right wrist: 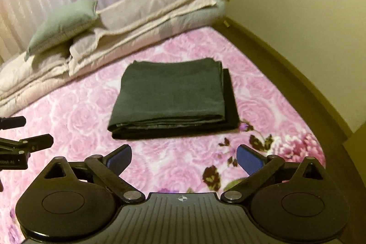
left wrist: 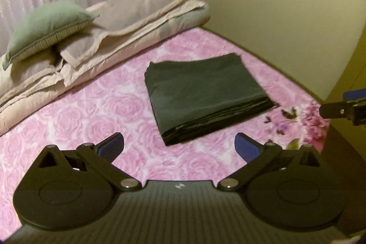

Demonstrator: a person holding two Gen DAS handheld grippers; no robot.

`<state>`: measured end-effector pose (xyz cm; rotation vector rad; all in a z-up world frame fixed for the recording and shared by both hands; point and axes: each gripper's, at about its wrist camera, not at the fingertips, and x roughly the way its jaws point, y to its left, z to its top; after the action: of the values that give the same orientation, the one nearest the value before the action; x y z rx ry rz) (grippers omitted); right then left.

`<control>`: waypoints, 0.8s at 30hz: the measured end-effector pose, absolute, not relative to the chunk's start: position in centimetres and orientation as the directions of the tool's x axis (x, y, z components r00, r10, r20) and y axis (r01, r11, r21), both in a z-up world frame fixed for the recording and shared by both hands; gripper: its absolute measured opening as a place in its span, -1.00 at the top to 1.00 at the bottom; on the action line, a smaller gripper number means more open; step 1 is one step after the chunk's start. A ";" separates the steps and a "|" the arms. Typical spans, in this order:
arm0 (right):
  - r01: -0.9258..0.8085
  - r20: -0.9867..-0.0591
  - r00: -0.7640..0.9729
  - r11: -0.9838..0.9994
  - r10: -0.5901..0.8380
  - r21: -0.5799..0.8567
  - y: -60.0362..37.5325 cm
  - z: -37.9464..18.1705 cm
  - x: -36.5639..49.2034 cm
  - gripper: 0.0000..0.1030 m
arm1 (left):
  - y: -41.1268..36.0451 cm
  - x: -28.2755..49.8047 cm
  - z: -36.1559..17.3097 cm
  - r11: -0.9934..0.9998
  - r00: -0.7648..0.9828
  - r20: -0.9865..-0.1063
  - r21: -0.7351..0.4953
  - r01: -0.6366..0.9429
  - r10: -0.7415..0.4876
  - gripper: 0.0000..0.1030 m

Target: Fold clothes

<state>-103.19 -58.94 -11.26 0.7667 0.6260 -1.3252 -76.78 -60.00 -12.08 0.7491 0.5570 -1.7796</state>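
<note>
Dark garment (right wrist: pixel 169 93) folded flat on bedspread (right wrist: pixel 75 111); both grippers empty, spread; no legible txt

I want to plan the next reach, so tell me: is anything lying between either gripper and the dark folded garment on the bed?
Nothing visible does. Only bare pink floral bedspread lies between the open left gripper and the dark folded garment, and likewise ahead of the open right gripper. The bedding pile sits beyond the garment.

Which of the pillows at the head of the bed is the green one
The green pillow is the small one propped highest on the left, resting on the beige pillows, with a ribbed trim along its edge. The others are larger, flatter and beige.
</note>
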 end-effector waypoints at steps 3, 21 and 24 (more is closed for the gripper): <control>0.989 -0.767 0.136 0.048 -0.627 0.137 -56.7 -9.8 -102.8 -0.99 | -58.0 -76.5 -10.9 -0.347 -0.268 -0.705 -0.034 0.937 -0.656 -0.95; 0.985 -0.735 0.169 0.127 -0.657 0.113 -54.0 -5.2 -102.6 -0.99 | -54.2 -80.0 -6.5 -0.230 -0.202 -0.712 -0.058 0.971 -0.672 -0.95; 0.984 -0.742 0.179 0.134 -0.646 0.120 -54.0 -5.2 -103.4 -0.99 | -54.3 -81.1 -6.4 -0.216 -0.187 -0.720 -0.052 0.975 -0.668 -0.95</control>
<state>-103.40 -53.96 -5.22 0.6905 0.6051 -1.2914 -81.08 -54.27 -6.40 0.6827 0.6195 -1.7004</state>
